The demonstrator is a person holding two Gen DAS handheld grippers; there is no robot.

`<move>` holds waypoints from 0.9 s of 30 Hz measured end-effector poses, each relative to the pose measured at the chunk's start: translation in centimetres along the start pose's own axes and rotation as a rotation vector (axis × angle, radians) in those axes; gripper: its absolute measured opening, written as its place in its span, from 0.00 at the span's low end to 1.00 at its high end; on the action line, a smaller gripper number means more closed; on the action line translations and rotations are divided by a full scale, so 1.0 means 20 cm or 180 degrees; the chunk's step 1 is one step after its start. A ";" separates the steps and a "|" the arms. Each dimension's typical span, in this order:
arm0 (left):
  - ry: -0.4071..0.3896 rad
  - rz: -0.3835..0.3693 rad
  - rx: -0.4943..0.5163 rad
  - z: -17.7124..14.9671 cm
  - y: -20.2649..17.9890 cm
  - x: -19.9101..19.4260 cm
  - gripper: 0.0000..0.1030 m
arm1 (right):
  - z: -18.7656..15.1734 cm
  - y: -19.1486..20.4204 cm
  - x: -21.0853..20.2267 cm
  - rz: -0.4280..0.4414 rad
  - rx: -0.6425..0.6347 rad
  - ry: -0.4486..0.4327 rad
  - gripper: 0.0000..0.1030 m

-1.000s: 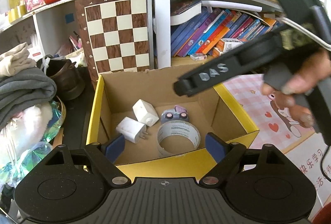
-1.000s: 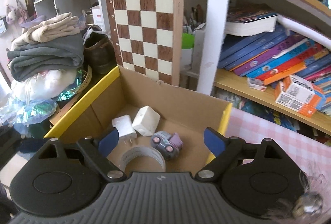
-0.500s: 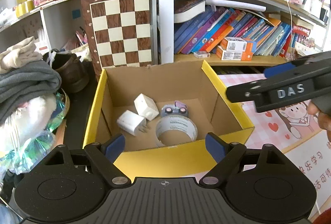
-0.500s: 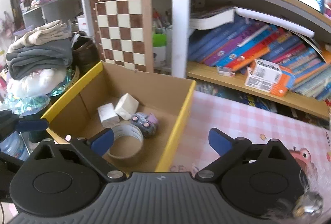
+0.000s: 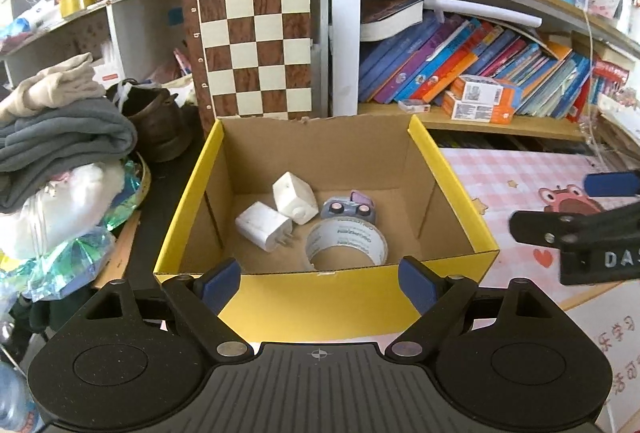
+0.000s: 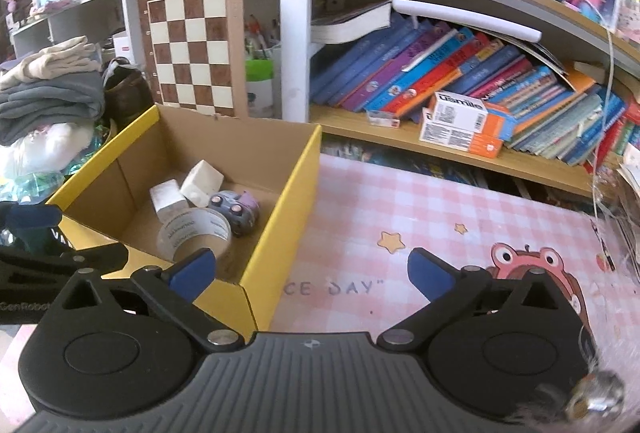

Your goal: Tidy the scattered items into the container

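While both tongs hang around the yellow cardboard box (image 5: 326,307), everything seems to be sitting inside it already: two white charger plugs (image 5: 264,226) and (image 5: 294,198) touching each other near the back left, a little purple toy car (image 5: 349,208) just to their right, and a roll of clear tape (image 5: 346,247) lying flat in front, right up against the car. From the right wrist view it's the same pile, the plugs (image 6: 169,196) and (image 6: 201,183), the car (image 6: 236,211) and the tape (image 6: 194,235), all bunched in the near half of the box (image 6: 280,229). The left tongs (image 5: 320,283) are spread wide open with nothing between the blue pads, hovering over the near wall of the box. The right tongs (image 6: 312,271) are wide open too and empty, sitting off the box's right side over the pink checked tablecloth (image 6: 460,209) on the table, with the left pad over the box's near corner. You can also catch the right tongs (image 5: 580,229) poking in from the right edge of the left view. Behind the box there's a chessboard (image 5: 256,49) propped upright against the shelf, a row of leaning books (image 6: 460,73) on the lower shelf, and a stack of folded clothes (image 5: 60,129) off to the left.
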State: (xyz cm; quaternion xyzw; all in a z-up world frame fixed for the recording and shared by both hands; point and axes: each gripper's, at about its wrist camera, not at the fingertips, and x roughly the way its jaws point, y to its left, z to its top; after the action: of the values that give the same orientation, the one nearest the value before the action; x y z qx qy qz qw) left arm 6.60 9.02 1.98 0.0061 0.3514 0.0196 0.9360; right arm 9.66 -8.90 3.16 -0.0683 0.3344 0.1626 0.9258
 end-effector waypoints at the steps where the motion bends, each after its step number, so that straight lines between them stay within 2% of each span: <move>1: 0.0001 0.0015 -0.0005 0.00 -0.01 0.00 0.86 | -0.01 -0.01 0.00 -0.0009 0.0017 -0.0001 1.00; 10: -0.0021 0.0072 -0.0016 -0.03 -0.11 -0.02 0.90 | -0.11 -0.06 -0.03 -0.0122 -0.0008 0.0028 1.00; 27: 0.0091 0.0013 0.0138 -0.05 -0.34 0.01 0.91 | -0.17 -0.26 -0.08 -0.0211 0.0301 0.0110 1.00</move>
State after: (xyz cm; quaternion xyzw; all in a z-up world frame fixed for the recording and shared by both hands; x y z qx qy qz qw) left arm 6.32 2.26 0.93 0.0269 0.3650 0.0140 0.9305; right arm 8.32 -15.02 1.55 -0.0383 0.3551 0.1147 0.9270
